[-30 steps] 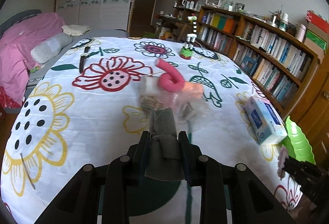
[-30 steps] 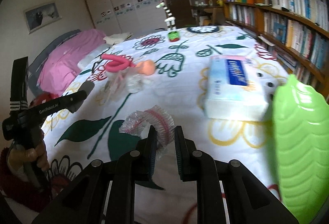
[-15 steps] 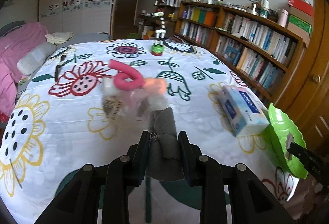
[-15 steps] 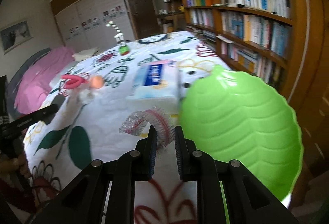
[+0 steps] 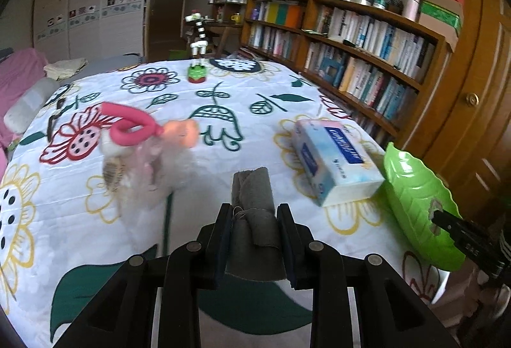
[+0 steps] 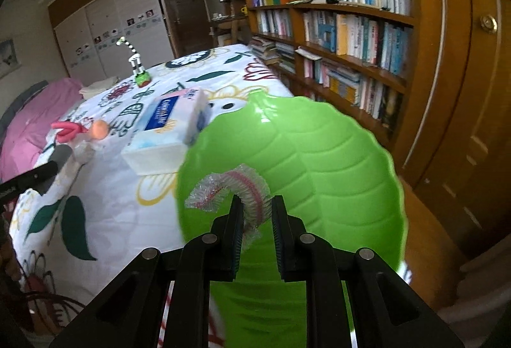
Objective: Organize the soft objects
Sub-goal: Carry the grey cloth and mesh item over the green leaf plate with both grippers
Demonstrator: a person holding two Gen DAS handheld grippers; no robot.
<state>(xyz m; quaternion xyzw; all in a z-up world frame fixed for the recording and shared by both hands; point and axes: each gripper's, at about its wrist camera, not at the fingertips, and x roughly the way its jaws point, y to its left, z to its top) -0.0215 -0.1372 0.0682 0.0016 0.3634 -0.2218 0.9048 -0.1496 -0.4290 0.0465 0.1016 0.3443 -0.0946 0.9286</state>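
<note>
Here the green leaf-shaped dish point(image 6: 319, 156) at the corner of the bed point(image 5: 80, 188) serves as the landmark. The right gripper point(image 6: 255, 214) hangs directly over the dish, its fingers point(image 6: 234, 220) closed narrowly on a crinkled clear shower cap with pink elastic point(image 6: 236, 188), which curls up and to the left above the dish's ribbed inner surface; whether the cap touches the dish cannot be told. In the left wrist view the same dish point(image 5: 415, 198) sits at the bed's right edge, with the tip of the right gripper reaching over its near rim.

The left gripper point(image 5: 255, 220) is well to the left of the dish, above the floral bedspread, its fingers point(image 5: 223, 230) pinched on a folded grey cloth point(image 5: 252, 198) that stands up between them. Just beside the dish, on its far-left side, lies a blue and white tissue pack point(image 5: 335, 159), its corner very close to the dish's rim. Farther from the dish, past the tissue pack, a blurred heap of soft things lies on the bedspread: a pink curled tube point(image 5: 131, 127), an orange toy point(image 5: 182, 131) and clear wrapping. Far beyond, near the bed's other end, stands a striped toy figure on a green base point(image 5: 197, 60). A bookshelf point(image 5: 351, 54) runs along the wall behind the dish.
</note>
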